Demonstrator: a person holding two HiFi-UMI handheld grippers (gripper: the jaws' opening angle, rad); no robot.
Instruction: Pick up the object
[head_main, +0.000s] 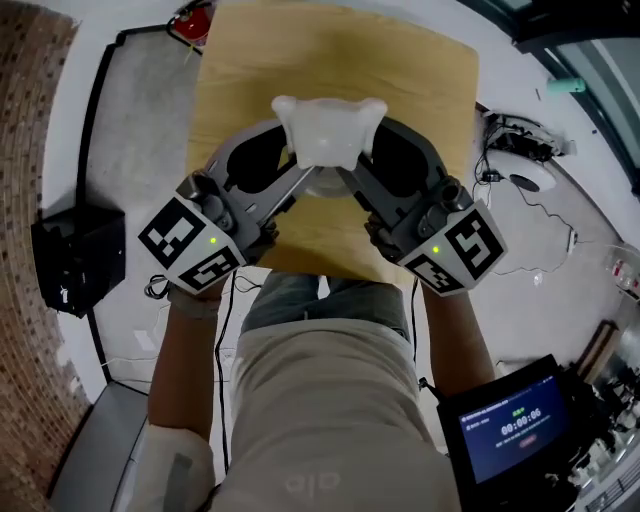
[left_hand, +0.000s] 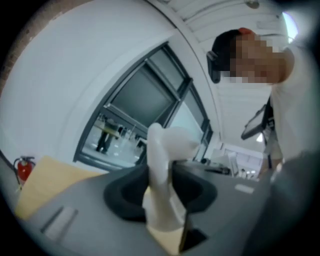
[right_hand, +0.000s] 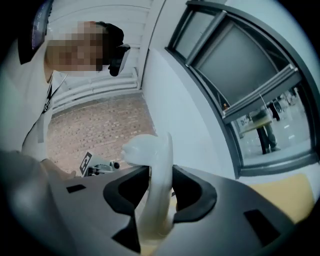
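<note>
Held up over the wooden table (head_main: 430, 80): white object (head_main: 328, 128). Pinched tight on one side by the left gripper (left_hand: 162, 175), clamped on the other side by the right gripper (right_hand: 157, 182). Probably gripped from both sides to keep it from tipping or slipping.

Head view: above, steeply down on table (head_main: 240, 90). Gripper views: close behind own jaws, tilted upward. All three share the white object (head_main: 328, 130); both catch window (left_hand: 145, 100).

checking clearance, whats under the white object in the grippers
Wooden table below the white object, which the left gripper and right gripper clamp; the patch straight beneath it is covered.
</note>
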